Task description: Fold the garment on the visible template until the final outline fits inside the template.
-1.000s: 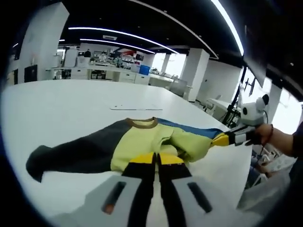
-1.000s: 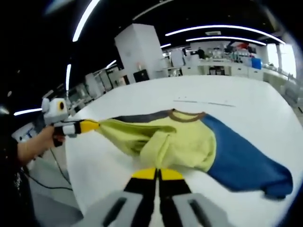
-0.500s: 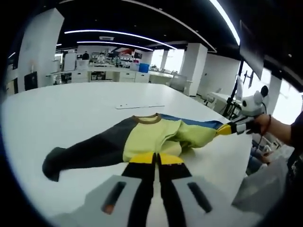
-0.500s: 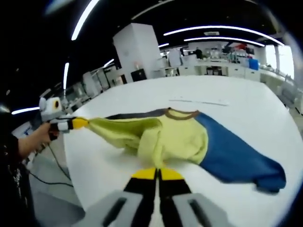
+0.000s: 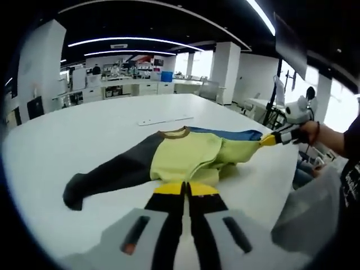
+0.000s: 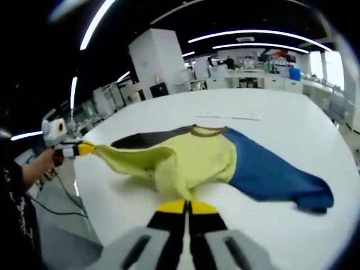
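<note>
With both jaws pinched on the hem, left gripper and right gripper hold the garment taut on the table, apparently squaring it for a fold.

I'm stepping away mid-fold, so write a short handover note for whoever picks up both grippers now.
Left gripper: shut on the garment's yellow hem.
Right gripper: shut on the same hem, further along.
The garment is stretched between the grippers over the white table; the dark sleeve and blue sleeve lie spread out.
Done: hem lifted.
Left: fold the body and both sleeves. I cannot make out the template outline.
</note>
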A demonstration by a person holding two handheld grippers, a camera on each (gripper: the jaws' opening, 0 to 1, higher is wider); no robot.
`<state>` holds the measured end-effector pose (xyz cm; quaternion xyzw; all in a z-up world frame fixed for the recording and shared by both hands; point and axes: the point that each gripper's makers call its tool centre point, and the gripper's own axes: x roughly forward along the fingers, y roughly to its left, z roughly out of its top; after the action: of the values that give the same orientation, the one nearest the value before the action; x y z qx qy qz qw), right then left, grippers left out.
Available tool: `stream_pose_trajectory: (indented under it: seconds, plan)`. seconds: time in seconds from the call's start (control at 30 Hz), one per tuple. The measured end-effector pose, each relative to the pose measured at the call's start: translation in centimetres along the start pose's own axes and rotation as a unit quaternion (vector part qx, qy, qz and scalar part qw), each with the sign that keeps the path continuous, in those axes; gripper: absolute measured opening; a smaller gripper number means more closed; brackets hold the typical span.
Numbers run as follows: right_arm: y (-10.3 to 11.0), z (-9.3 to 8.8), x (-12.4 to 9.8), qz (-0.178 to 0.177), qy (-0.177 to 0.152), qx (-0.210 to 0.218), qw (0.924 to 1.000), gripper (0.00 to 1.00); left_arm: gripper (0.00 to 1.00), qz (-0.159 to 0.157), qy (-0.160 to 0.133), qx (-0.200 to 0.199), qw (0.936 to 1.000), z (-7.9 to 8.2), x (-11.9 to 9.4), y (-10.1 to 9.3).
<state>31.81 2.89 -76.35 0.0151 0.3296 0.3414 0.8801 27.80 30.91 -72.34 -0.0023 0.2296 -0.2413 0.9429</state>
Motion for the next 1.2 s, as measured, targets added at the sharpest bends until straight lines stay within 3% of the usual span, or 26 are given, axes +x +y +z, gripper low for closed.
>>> stream_pose_trajectory:
  seconds: [0.47,0.67,0.87,1.2]
  plan:
    - [0.1,-1.9,-1.8,-0.016,0.006,0.002,0.9999,0.0,0.0,-0.004,0.039,-0.013,0.9992,-3.4,-2.2,-0.7]
    - [0.1,-2.8,-2.8,-0.033,0.017,-0.023,0.9991,0.0,0.0,0.005,0.051,-0.007,0.9987,-4.4,-2.8,-0.9]
    - [0.1,-4.1,-3.8,-0.037,0.024,-0.02,0.9988,0.0,0.0,0.01,0.065,-0.008,0.9978,-5.7,-3.3,-0.2]
    - [0.0,-6.1,-5.0,-0.052,0.043,-0.026,0.9974,0.0,0.0,-0.009,0.094,-0.008,0.9955,-7.7,-3.4,-0.4]
